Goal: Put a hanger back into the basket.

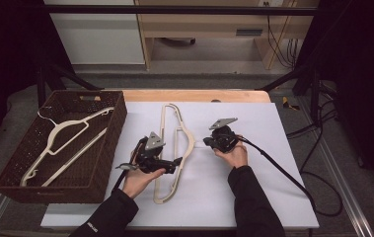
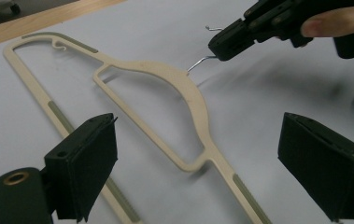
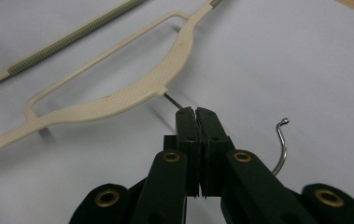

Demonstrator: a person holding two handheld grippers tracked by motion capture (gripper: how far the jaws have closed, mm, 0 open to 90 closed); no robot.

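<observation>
Your right hand-held gripper (image 3: pixel 196 113) is clenched on the metal hook (image 3: pixel 281 147) of the cream hanger (image 1: pixel 174 148), its jaws pinched tight on the wire just where it leaves the neck, with the curled end of the hook showing past the jaws on one side. Your left hand-held gripper (image 2: pixel 198 168) is released, its jaws standing wide apart above the hanger's lower bar and shoulder, touching nothing that you can see. The hanger lies flat on the white sheet (image 1: pixel 273 197) covering the counter, in the middle between your two hands, with the woven basket (image 1: pixel 113 143) just off to the left holding another hanger (image 1: pixel 71 140) of the same kind. Judge this one as light and fairly stiff: a thin plastic frame that should keep its shape but will likely flex a little along the long bar if you lift it from one end. The wire is thin, round and smooth, so it can spin or slip in a pinch grip, and the frame will probably swing under it once it leaves the sheet. The grey ribbed strips (image 2: pixel 62 119) on the bar and arms look like the least slippery places for the left jaws; the broad textured shoulder near the neck is the sturdiest. Closing across the flat of the bar should steady the swing.
</observation>
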